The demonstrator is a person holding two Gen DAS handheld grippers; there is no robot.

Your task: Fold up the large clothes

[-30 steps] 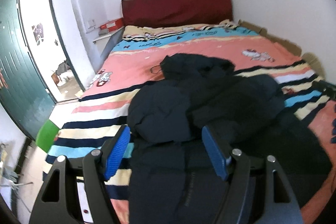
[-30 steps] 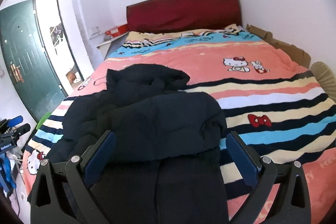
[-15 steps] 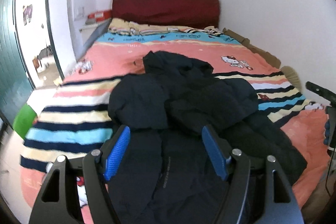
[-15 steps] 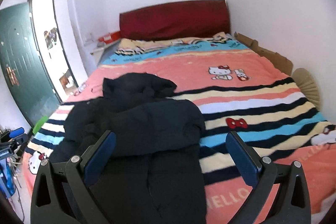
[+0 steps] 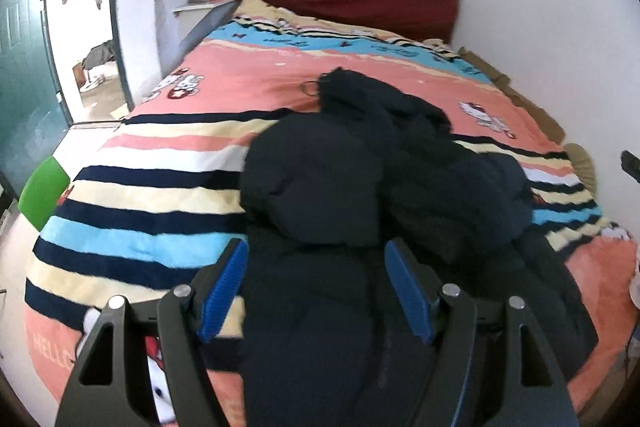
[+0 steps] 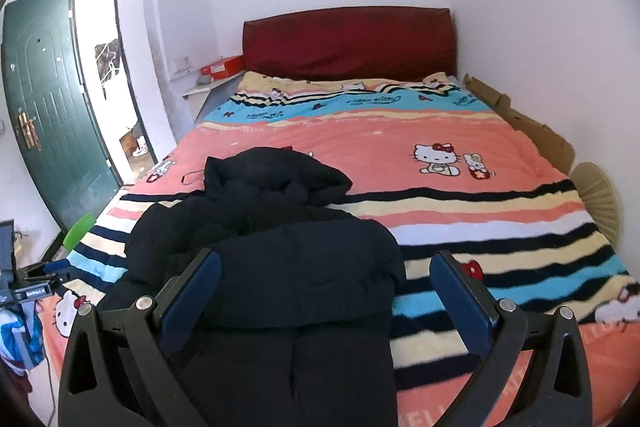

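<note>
A dark navy padded jacket (image 6: 280,267) lies on the bed (image 6: 460,211), near its foot and toward the door side, with the hood (image 6: 276,175) pointing to the dark red headboard (image 6: 348,43) and both sleeves folded in over the chest. The bed is covered by a striped blanket (image 5: 160,195) in coral, blue, cream and navy, printed with cartoon cats; near the bottom edge the letters "HELLO" (image 5: 50,353) can be read partly, and other small script on the blue stripe is too small to read. The left gripper (image 5: 316,287) hangs above the lower part of the jacket with its blue pads (image 5: 224,283) standing apart, holding nothing. The right gripper (image 6: 328,301) is also wide open over the jacket's lower right part, empty. A red box (image 6: 222,67) rests on a small shelf beside the headboard; its label is not readable. A green door (image 6: 48,123) stands open at the left, and flat cardboard (image 6: 520,123) lies along the right wall.
</note>
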